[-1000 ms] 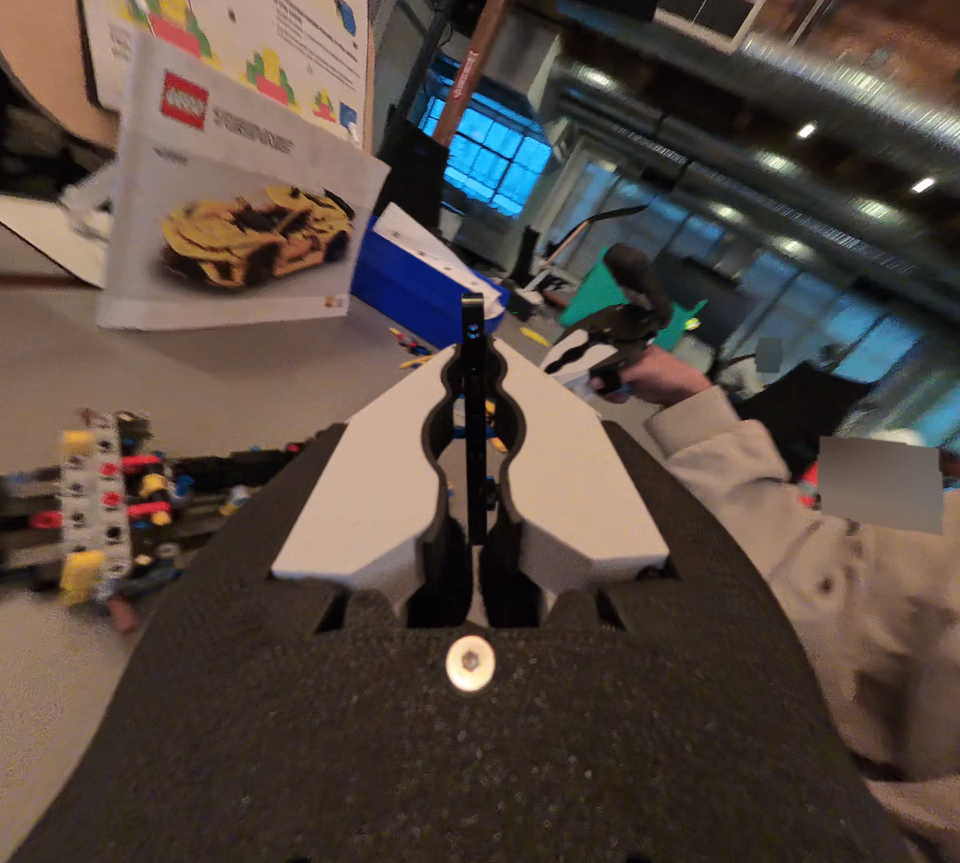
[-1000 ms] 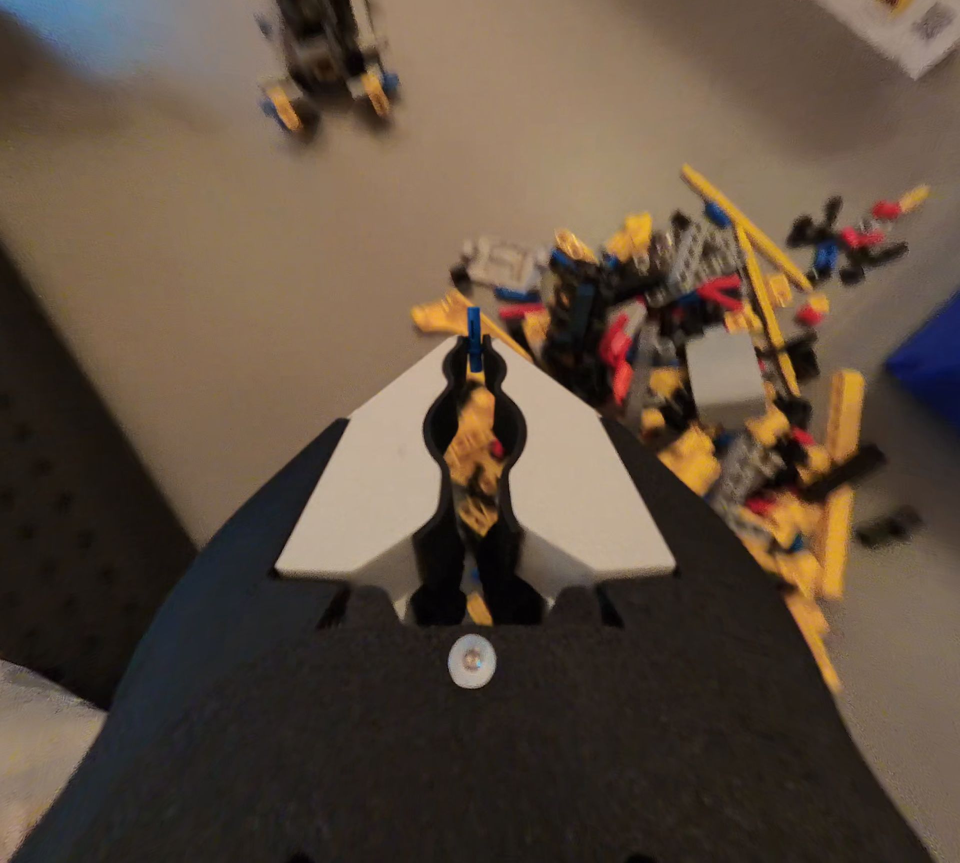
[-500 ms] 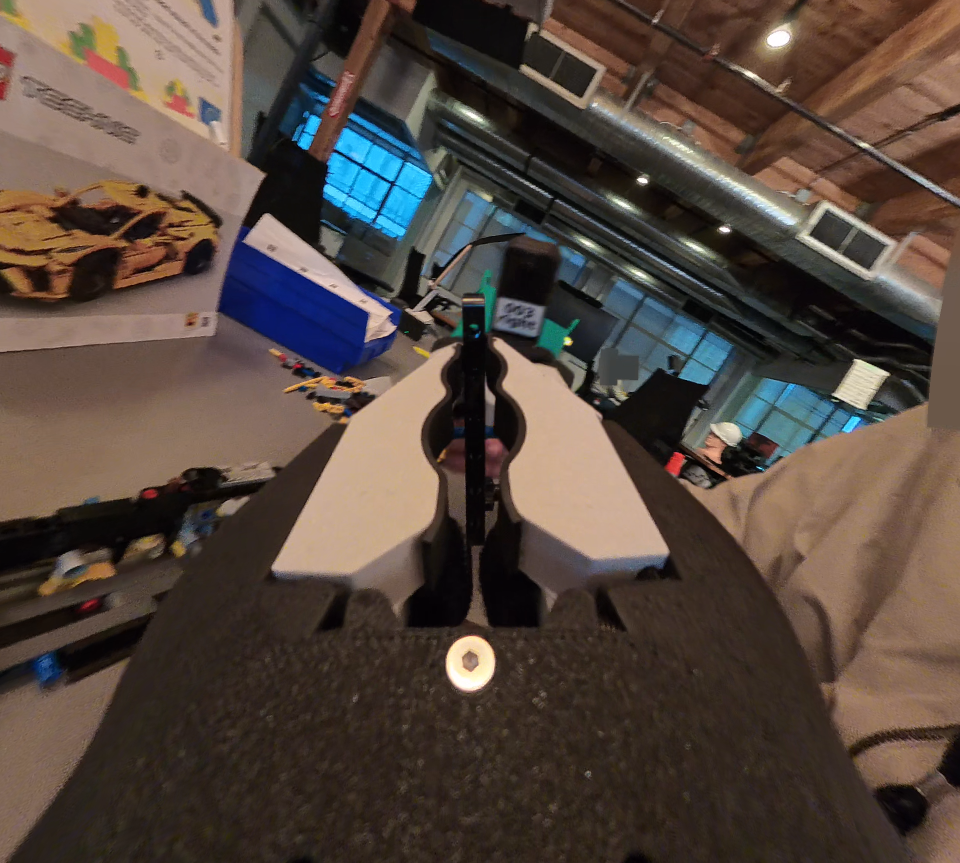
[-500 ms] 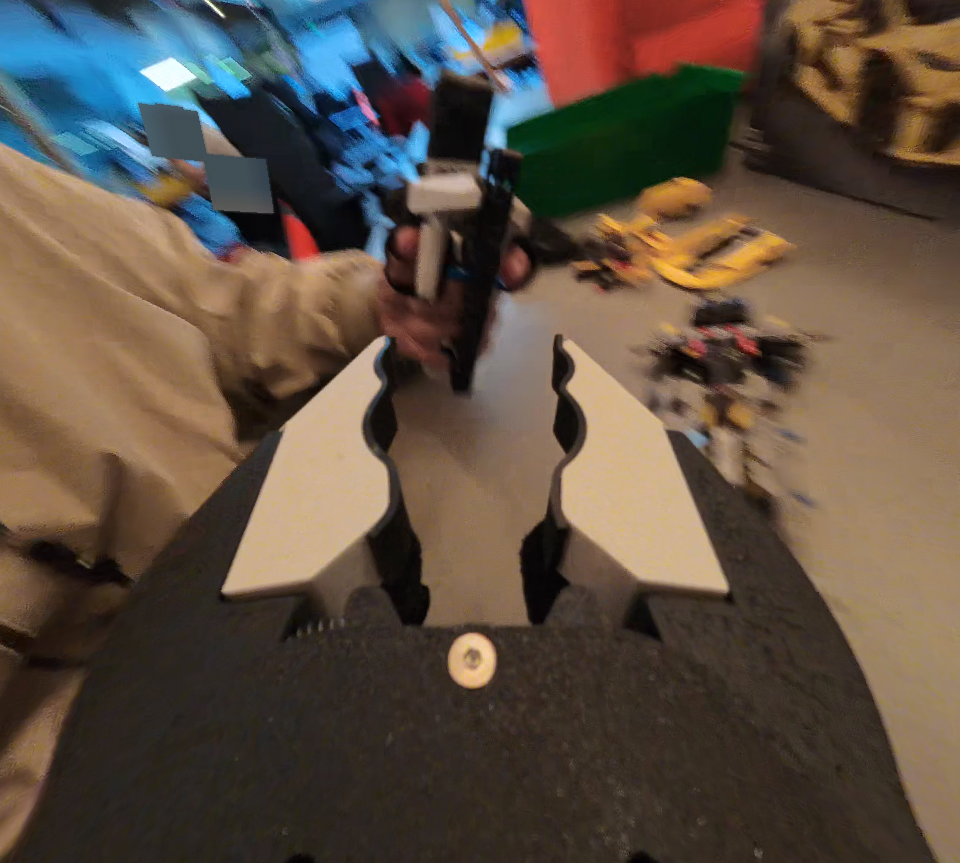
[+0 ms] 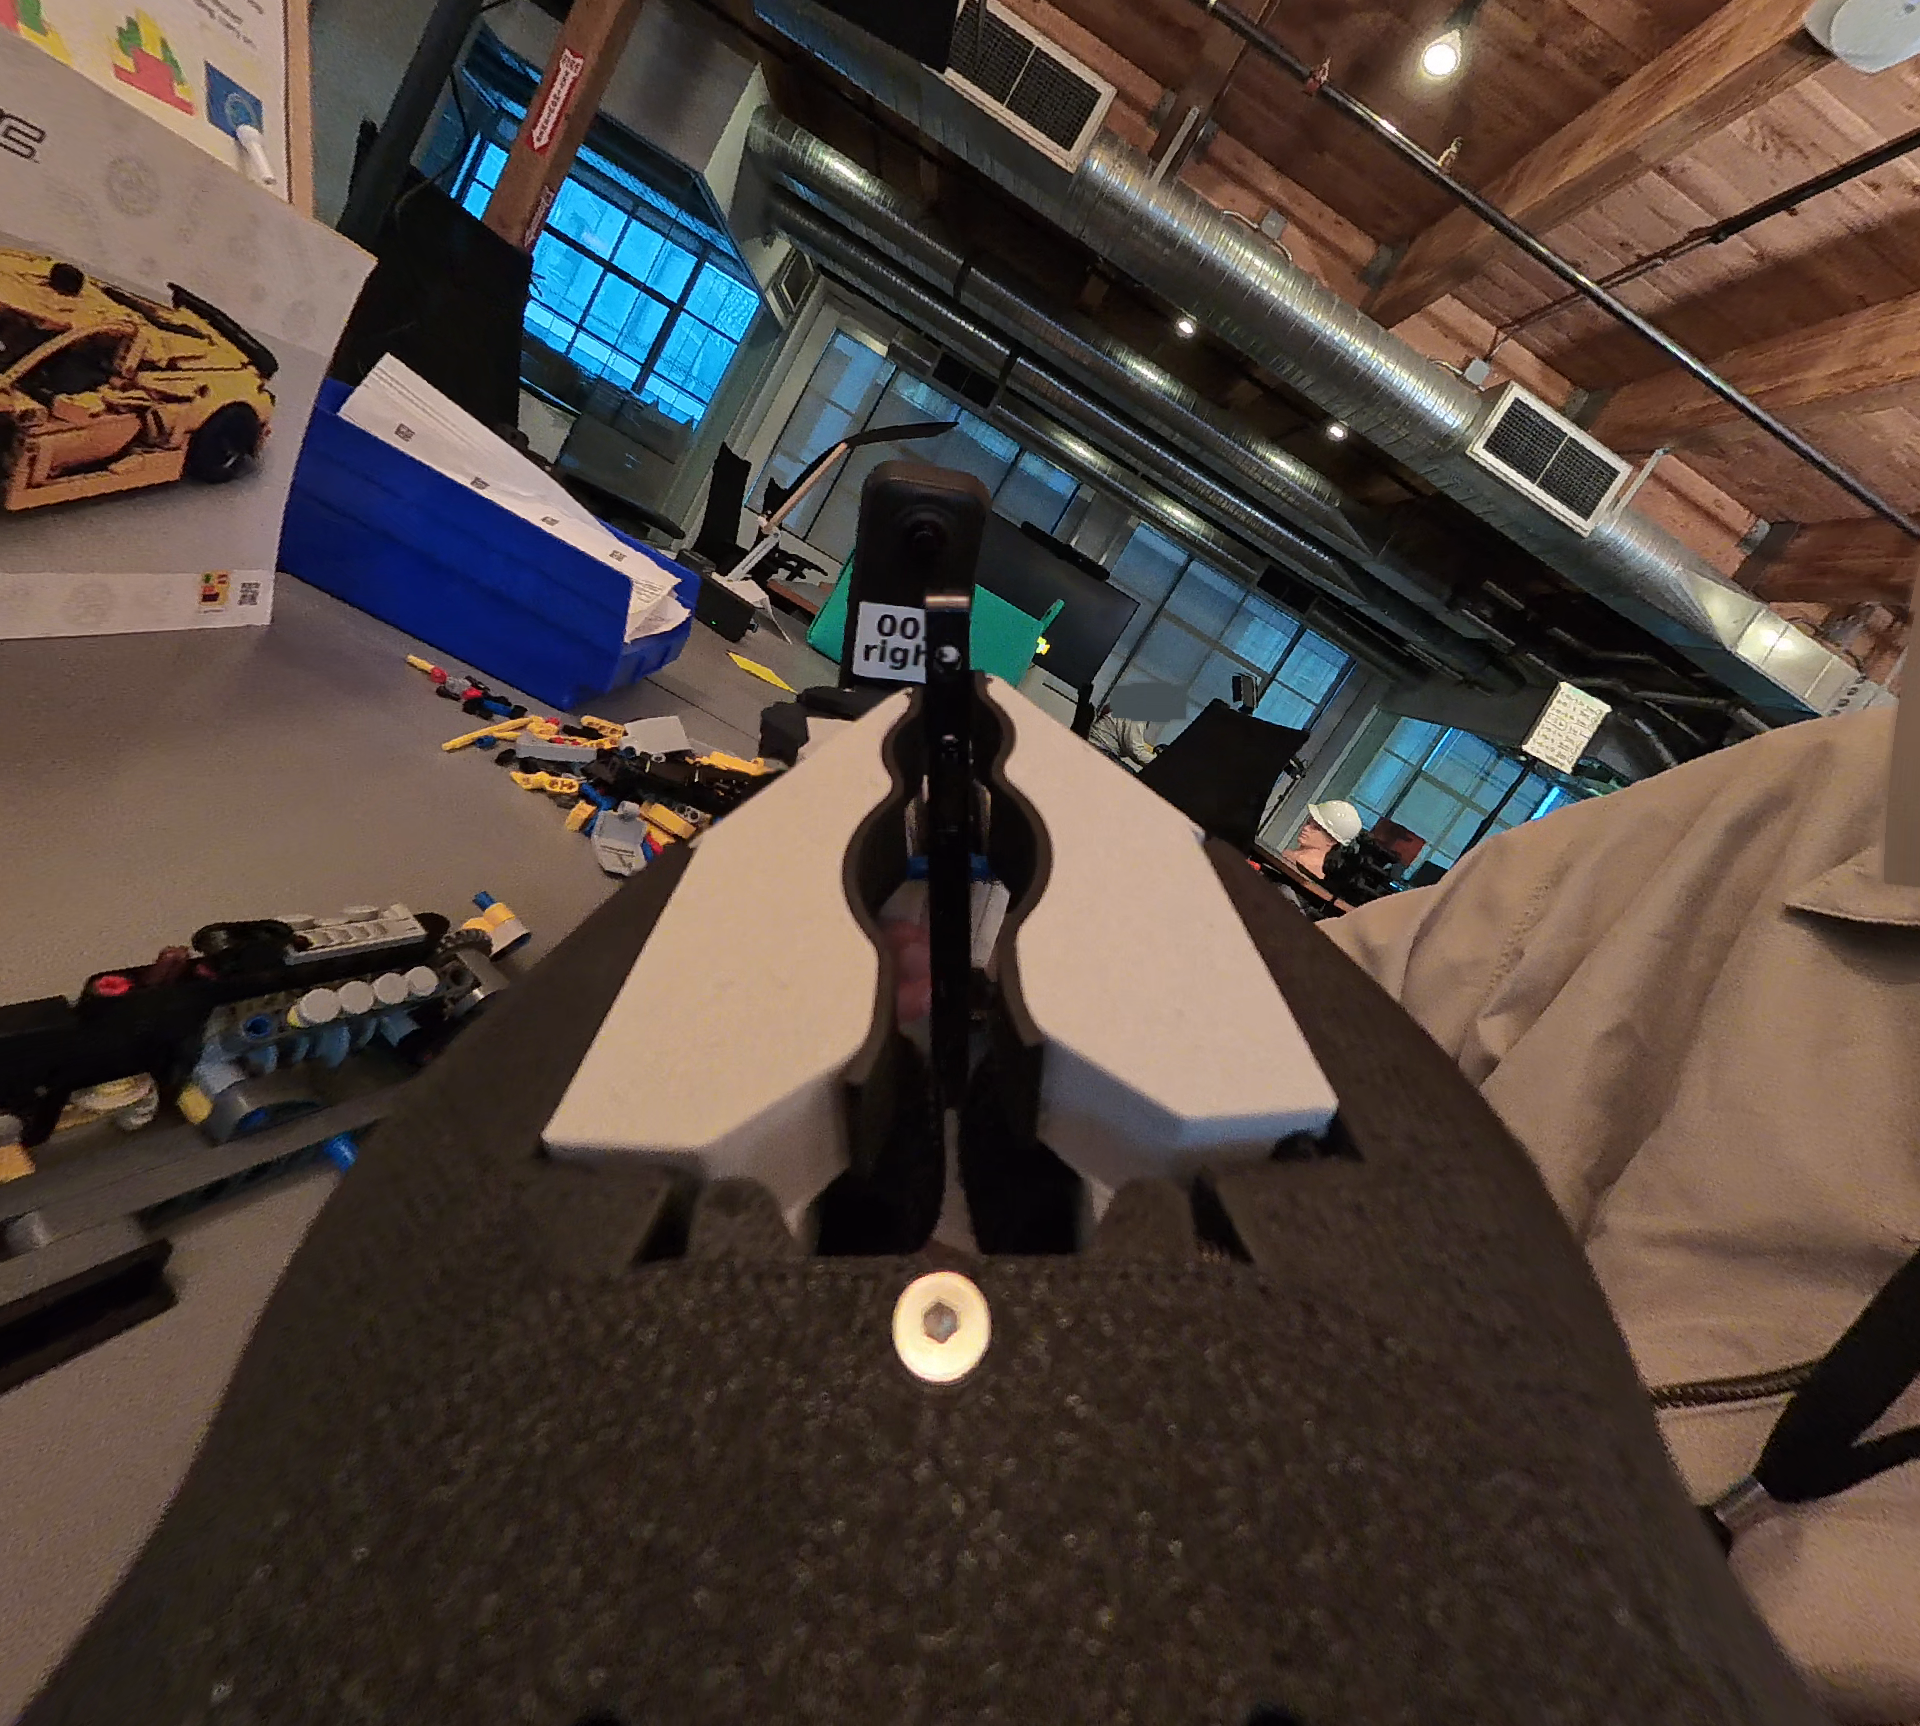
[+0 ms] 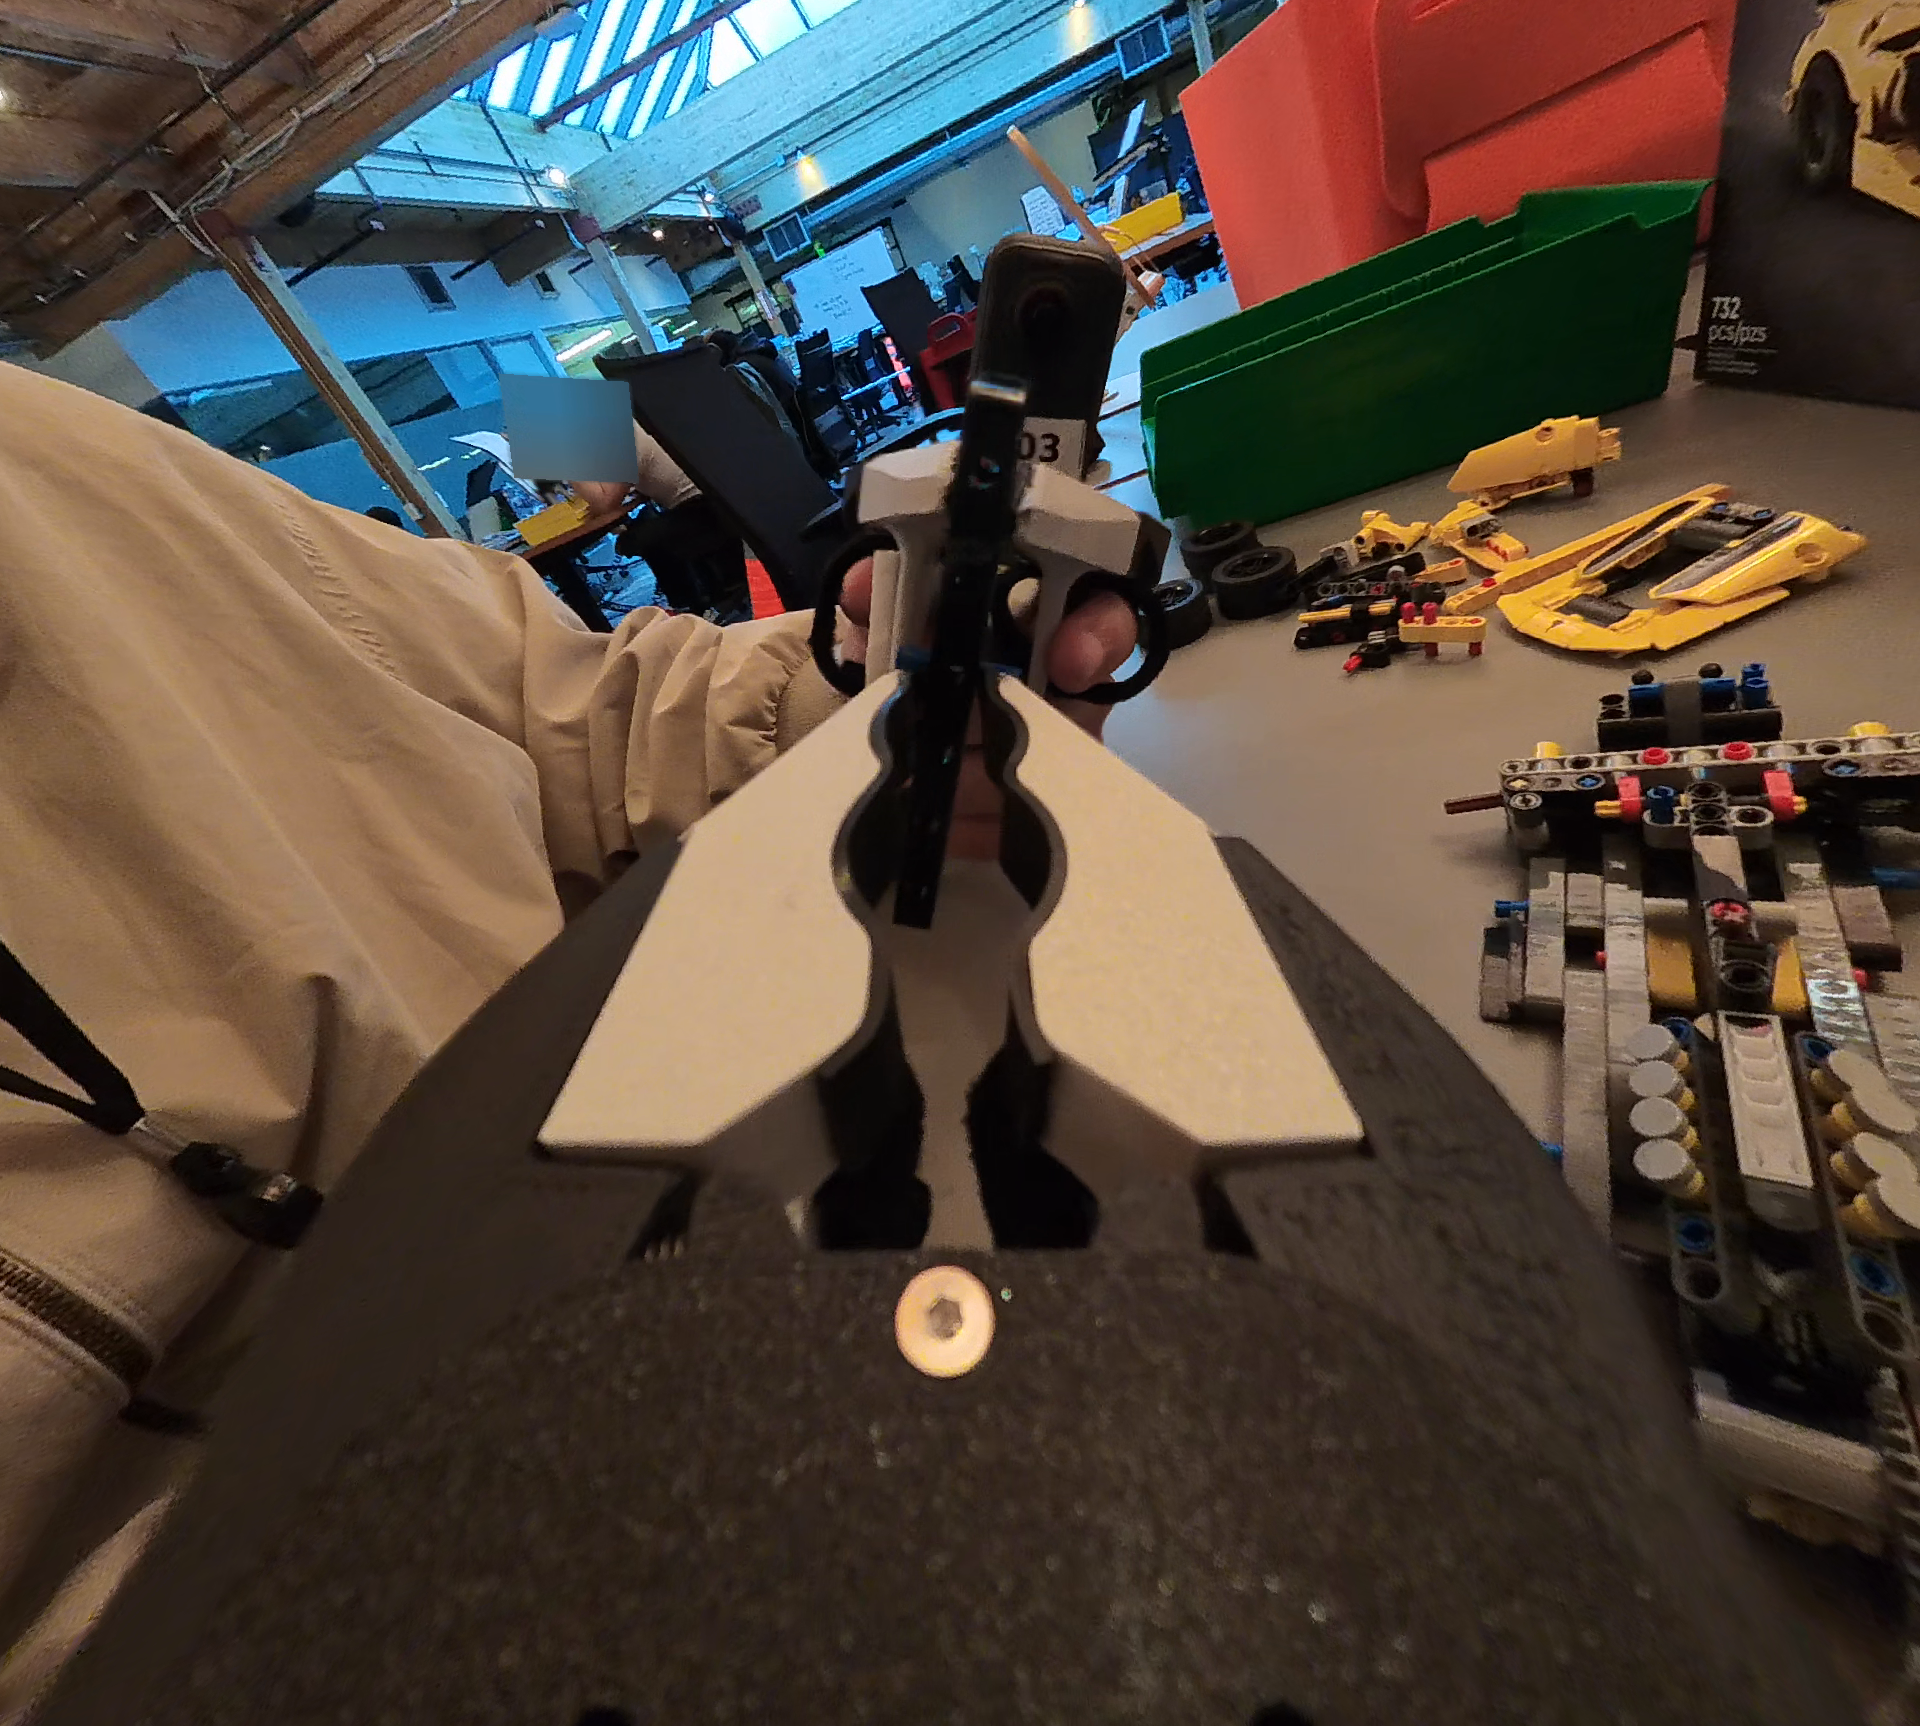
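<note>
Both tongs [image 5: 943, 700] [image 6: 940, 689] pinch black beam [image 5: 945, 845].

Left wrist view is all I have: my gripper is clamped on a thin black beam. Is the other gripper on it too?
Observer: Yes. The right gripper looks closed on the black beam, nearer its camera than the left gripper.
Operator: How far into it does the beam reach?
Observer: Past the fingertips. Its near end stops in the hollow between the right fingers.
Operator: What lies beyond the left gripper?
Observer: Yellow body panels lie on the table, beside loose black tyres.
</note>
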